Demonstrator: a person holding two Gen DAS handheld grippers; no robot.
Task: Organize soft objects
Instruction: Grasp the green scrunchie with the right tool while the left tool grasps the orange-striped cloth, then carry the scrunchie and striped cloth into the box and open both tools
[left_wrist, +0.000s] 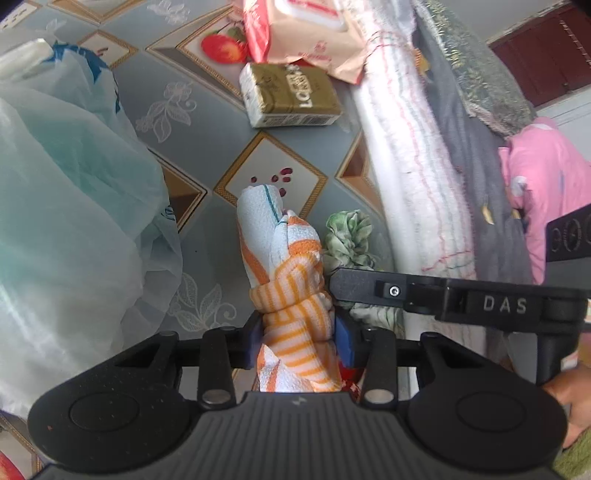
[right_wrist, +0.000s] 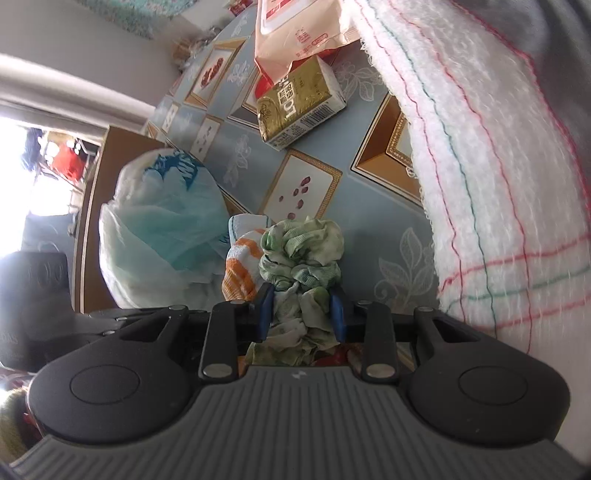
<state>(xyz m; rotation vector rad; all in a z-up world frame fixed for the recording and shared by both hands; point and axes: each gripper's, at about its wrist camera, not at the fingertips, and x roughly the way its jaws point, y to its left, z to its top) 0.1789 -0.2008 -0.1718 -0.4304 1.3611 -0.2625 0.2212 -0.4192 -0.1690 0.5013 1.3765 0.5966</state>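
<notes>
My left gripper (left_wrist: 299, 332) is shut on an orange-and-white striped cloth (left_wrist: 284, 266), twisted into a bundle above the table. My right gripper (right_wrist: 301, 314) is shut on a crumpled green-and-white cloth (right_wrist: 303, 251), held right beside the orange cloth (right_wrist: 240, 269). The green cloth (left_wrist: 349, 236) and the right gripper's black body (left_wrist: 480, 299) show to the right in the left wrist view. Both bundles hang over the patterned blue tablecloth (left_wrist: 192, 147).
A large pale green plastic bag (left_wrist: 62, 206) fills the left. A gold tissue pack (left_wrist: 291, 94) and a pink wipes packet (left_wrist: 306, 29) lie farther back. A white towel with coloured stripes (right_wrist: 498, 184) and grey and pink cloths (left_wrist: 535, 177) hang at the right.
</notes>
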